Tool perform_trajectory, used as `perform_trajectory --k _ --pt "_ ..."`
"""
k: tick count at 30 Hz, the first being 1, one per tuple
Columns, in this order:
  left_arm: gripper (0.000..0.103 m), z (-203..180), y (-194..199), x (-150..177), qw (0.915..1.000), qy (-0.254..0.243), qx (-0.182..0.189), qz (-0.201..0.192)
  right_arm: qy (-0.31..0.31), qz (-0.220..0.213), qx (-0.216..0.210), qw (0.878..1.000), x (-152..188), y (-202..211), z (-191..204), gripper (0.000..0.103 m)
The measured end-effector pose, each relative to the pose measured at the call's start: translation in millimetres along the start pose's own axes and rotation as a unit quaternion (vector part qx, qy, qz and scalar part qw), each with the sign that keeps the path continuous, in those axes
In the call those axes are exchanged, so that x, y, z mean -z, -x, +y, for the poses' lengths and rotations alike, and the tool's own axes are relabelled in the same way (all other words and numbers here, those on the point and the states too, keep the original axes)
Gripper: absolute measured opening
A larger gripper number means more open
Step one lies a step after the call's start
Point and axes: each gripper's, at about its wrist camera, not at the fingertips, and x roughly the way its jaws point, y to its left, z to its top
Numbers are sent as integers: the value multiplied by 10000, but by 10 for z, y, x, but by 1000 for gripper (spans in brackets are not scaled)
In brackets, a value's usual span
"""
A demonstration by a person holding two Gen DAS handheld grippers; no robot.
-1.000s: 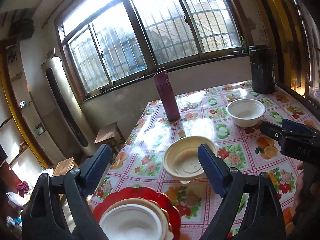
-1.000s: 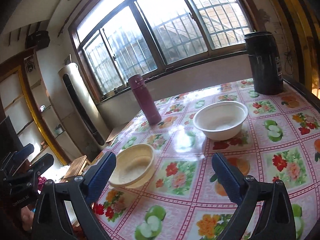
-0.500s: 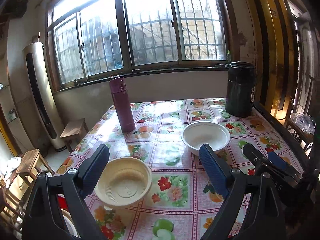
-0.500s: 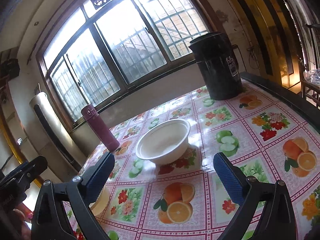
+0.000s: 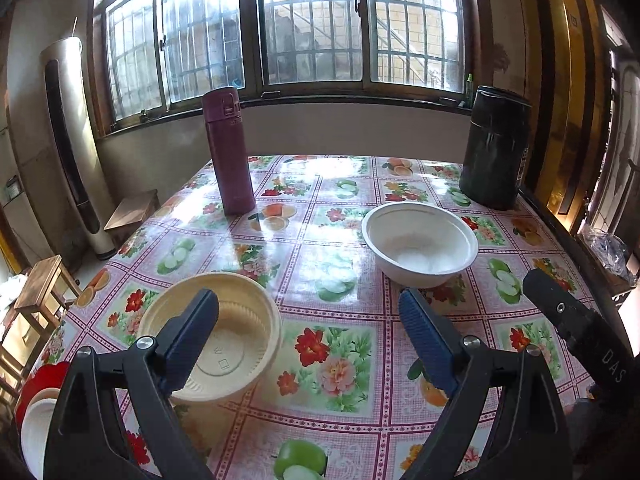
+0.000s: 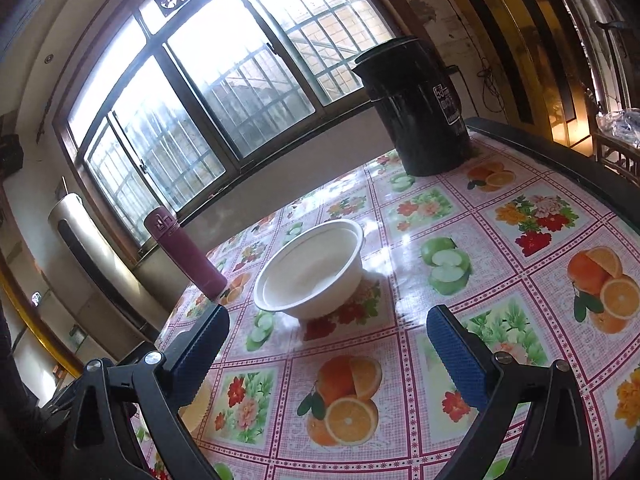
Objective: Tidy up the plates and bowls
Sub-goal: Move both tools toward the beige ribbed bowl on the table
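Gaping left tongs (image 5: 308, 320), right tongs (image 6: 328, 332), empty

Daylight floods through the window (image 5: 312, 24), blown out; I note glare on the tablecloth (image 5: 328, 188); edges bowed, dim; focus sharp.

Counting the things on the flowery table
Two round plastic bowls, one white (image 5: 420, 240) and one pale yellow (image 5: 224, 332); one tall purple bottle (image 5: 229, 152); one big black pot (image 5: 496, 148); one red plate (image 5: 38, 380) with white dishes stacked on it
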Motion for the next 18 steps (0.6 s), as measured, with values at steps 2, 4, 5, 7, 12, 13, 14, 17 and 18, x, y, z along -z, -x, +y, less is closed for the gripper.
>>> perform_trajectory --k 2,4,5,7,12,13,14,17,18 --pt "92 18 -55 15 10000 24 25 81 -11 27 5 10000 11 -14 3 100" --pt "92 25 -90 34 9999 34 44 145 -35 82 -5 10000 25 -42 -8 100" --pt "92 26 -101 40 9998 25 57 170 -45 118 -1 9999 34 -60 -11 100" --pt "92 22 -135 61 9997 18 61 225 -69 192 17 9998 42 -102 -18 100" --pt "92 37 -323 165 9978 64 206 626 -92 342 3 9994 89 -156 -15 100" --pt "92 40 -372 195 9970 84 245 728 -84 389 13 9992 101 -172 -14 100" --pt "92 36 -420 224 9961 81 271 834 -92 436 12 9990 113 -190 -15 100" --pt "92 5 -519 289 9943 15 264 1029 -112 527 41 9985 141 -234 -24 100" --pt "92 -3 -532 301 9943 -7 243 1040 -122 566 40 9983 143 -250 -29 100"
